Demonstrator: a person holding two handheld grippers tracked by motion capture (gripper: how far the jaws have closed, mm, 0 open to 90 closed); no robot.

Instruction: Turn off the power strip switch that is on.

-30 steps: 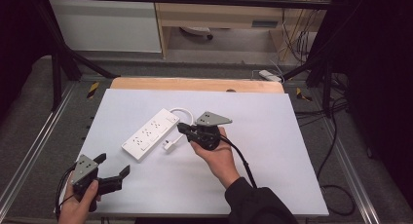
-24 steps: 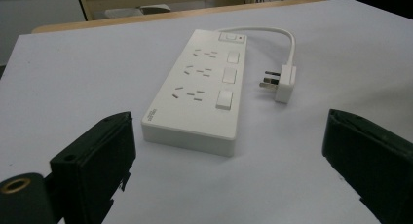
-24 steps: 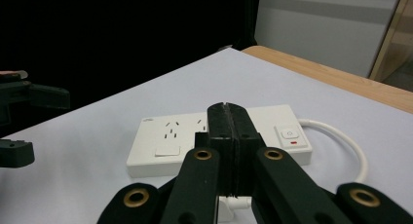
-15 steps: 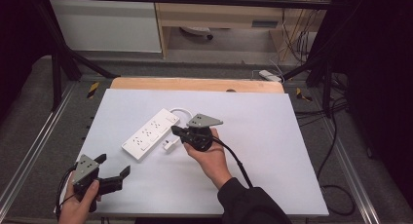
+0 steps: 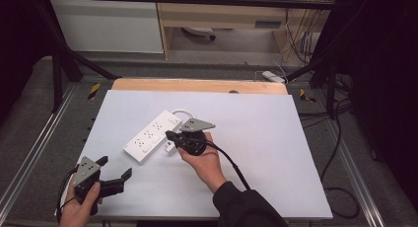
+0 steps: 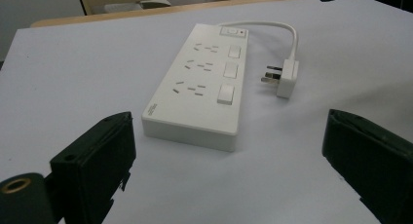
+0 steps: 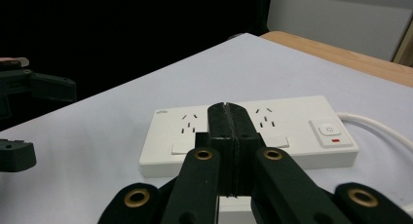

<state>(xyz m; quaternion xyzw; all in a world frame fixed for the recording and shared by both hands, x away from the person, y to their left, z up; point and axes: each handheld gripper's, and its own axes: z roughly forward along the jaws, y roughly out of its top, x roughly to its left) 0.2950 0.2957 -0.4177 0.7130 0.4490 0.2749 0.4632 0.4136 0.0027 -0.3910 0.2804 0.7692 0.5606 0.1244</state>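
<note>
Right gripper view: my right hand-held gripper (image 7: pixel 228 118), jaws pressed together, empty, aims at the power strip (image 7: pixel 292 131) mid-table, probably its middle switch. I push straight down, gently. Left hand-held gripper (image 5: pixel 114 175) waits wide open.

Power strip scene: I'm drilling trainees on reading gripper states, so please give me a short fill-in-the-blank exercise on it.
1. The power strip has ____ outlet groups, each with its own switch.
2. The right gripper has its jaws ____.
3. The left gripper has its jaws ____, with nothing between them.
4. The plug lies on the sheet with its prongs pointing toward the ____.

Missing words: three; shut; open; strip
</note>
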